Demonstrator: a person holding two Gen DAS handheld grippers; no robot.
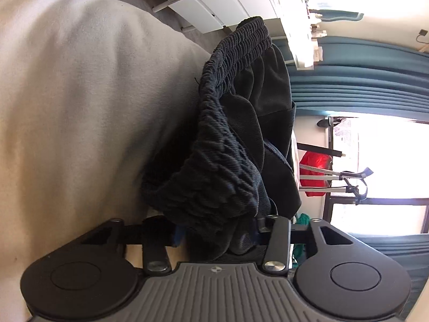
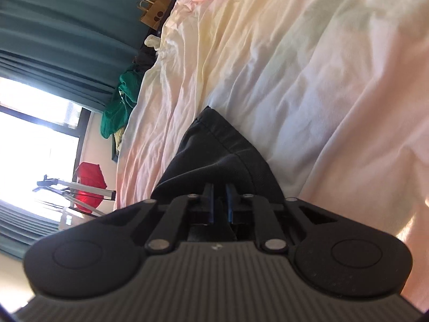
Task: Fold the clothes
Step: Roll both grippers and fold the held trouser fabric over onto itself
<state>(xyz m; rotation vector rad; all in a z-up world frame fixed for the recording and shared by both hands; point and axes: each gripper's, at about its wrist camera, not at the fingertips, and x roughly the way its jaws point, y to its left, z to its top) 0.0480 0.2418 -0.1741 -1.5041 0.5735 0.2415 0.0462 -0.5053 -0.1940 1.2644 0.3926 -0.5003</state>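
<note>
Two grips on one garment: your left gripper (image 1: 217,230) is clamped on a thick bunch of the elastic waistband (image 1: 230,86) of the black shorts (image 1: 268,123), and your right gripper (image 2: 219,204) is pinched nearly closed on a hemmed corner (image 2: 214,128) of the same dark cloth. Judged step: laying the shorts out flat before the first fold. Draw both grips apart until the cloth between them is taut, then lower evenly so no crease is trapped; the left bunch is bulky, so regrip closer to the edge if it slips. The waistband rises straight ahead of the left fingers, beside a pale cloth mass (image 1: 80,94). The hem corner lies on the pastel sheet (image 2: 308,67), directly ahead of the right fingers
</note>
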